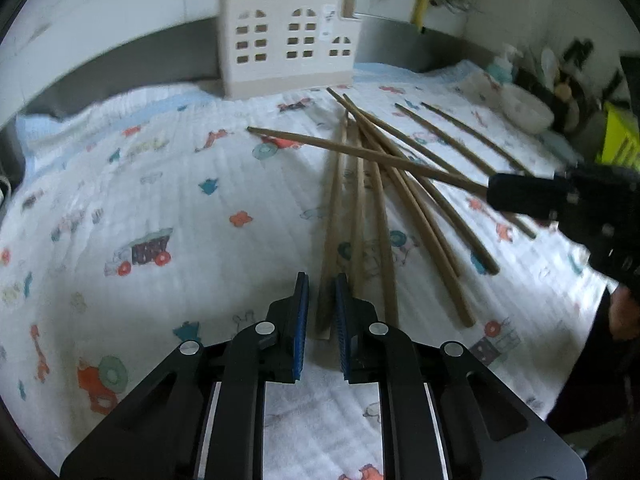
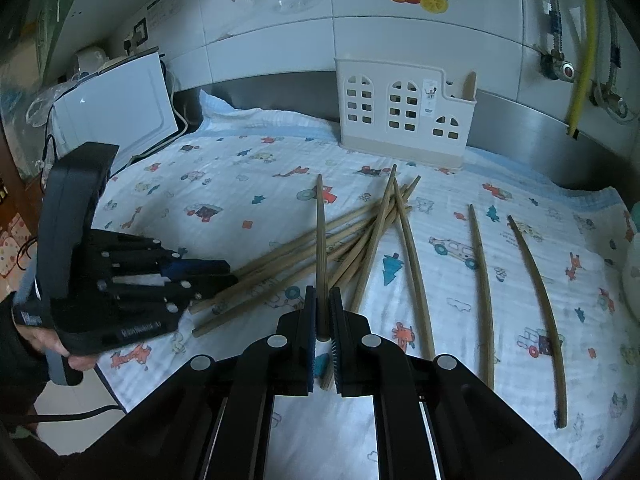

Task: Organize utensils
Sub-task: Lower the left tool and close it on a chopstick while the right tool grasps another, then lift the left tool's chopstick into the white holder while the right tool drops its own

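Observation:
Several wooden chopsticks (image 1: 384, 184) lie in a crossed pile on a white printed cloth (image 1: 168, 184). A cream house-shaped utensil holder (image 1: 286, 46) stands at the back; it also shows in the right wrist view (image 2: 404, 114) with one stick in its right slot. My right gripper (image 2: 322, 312) is shut on one chopstick (image 2: 321, 248) and holds it above the pile (image 2: 320, 256); it shows in the left wrist view (image 1: 520, 196). My left gripper (image 1: 322, 292) is narrowly open around the near end of a pale chopstick (image 1: 334, 224) lying on the cloth.
Two separate chopsticks (image 2: 512, 288) lie to the right of the pile. A white bowl (image 1: 526, 110) and bottles stand at the far right. A white board (image 2: 116, 112) leans at the left. The tiled wall (image 2: 360, 36) and pipes (image 2: 580, 48) are behind.

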A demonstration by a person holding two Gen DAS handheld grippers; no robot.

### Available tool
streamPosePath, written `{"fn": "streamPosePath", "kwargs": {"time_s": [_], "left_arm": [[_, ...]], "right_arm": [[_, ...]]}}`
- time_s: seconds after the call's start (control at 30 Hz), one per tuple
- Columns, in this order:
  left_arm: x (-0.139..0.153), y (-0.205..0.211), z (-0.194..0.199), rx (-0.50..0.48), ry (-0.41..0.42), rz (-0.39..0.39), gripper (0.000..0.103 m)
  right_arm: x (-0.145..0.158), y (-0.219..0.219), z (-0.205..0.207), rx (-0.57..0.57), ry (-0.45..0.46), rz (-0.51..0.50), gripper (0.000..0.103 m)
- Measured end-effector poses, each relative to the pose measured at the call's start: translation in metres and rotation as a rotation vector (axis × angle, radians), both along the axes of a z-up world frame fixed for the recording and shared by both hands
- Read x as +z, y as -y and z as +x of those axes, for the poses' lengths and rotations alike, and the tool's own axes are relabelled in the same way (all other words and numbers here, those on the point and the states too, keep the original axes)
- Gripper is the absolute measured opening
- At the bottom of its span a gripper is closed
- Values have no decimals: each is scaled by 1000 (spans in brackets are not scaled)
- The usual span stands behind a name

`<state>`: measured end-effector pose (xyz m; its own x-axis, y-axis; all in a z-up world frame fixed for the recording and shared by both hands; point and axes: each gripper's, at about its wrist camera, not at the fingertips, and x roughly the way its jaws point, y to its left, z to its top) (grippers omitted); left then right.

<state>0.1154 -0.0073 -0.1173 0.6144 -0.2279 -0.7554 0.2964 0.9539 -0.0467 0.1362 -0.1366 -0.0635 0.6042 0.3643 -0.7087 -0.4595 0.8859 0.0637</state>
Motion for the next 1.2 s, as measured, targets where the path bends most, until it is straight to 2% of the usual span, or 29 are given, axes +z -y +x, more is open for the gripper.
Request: {"fn": "streamPosePath", "kwargs": {"time_s": [0.1, 0.33, 0.7, 1.1, 1.2], "left_arm": [[0, -8, 3, 17, -11, -51, 10], [1, -12, 3, 53, -7, -87, 7], [45, -26, -13, 83, 117, -155, 6], [87, -38, -10, 84, 229, -198, 6], [100, -38, -4, 78, 261, -184, 6]], "right_arm": [[1, 0, -1, -3, 4, 5, 7], [15, 5, -2, -13, 24, 38, 7], [80, 24, -9, -15, 132, 175, 7], [137, 32, 13, 37, 176, 239, 6], [153, 33, 23, 43, 191, 236, 6]]}}
